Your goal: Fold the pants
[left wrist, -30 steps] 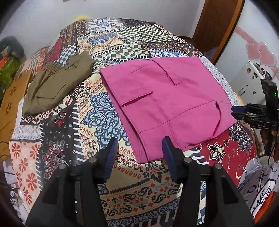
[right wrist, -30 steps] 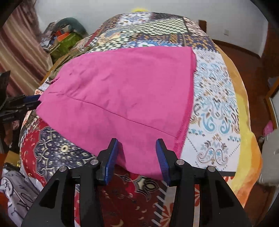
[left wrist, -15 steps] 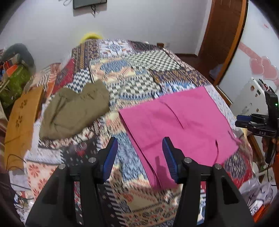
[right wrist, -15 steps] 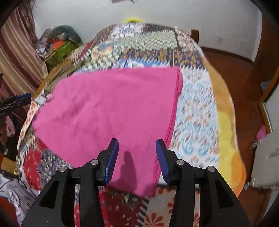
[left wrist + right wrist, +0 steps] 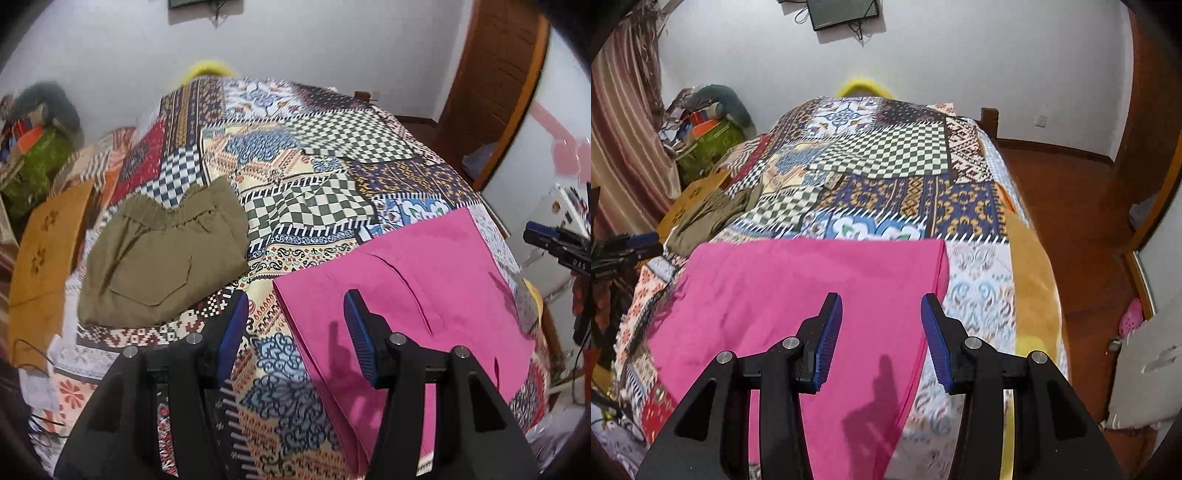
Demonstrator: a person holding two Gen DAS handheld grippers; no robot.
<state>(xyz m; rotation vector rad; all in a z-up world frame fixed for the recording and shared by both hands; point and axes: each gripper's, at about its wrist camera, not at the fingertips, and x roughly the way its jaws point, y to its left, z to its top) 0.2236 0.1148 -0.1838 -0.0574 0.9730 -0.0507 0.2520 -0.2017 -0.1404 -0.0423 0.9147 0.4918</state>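
Left gripper (image 5: 295, 321) is held open and empty, raised clear of the pink pants (image 5: 406, 295), which have dropped from centre frame to 4 o'clock on the bed (image 5: 314, 177); the olive garment (image 5: 162, 258) lies at 9 o'clock. Right gripper (image 5: 882, 328) is likewise open and withdrawn upward; the pants lie flat at 7 o'clock. Folding is judged finished. Near pant edges are cut off behind the fingers (image 5: 827, 332).
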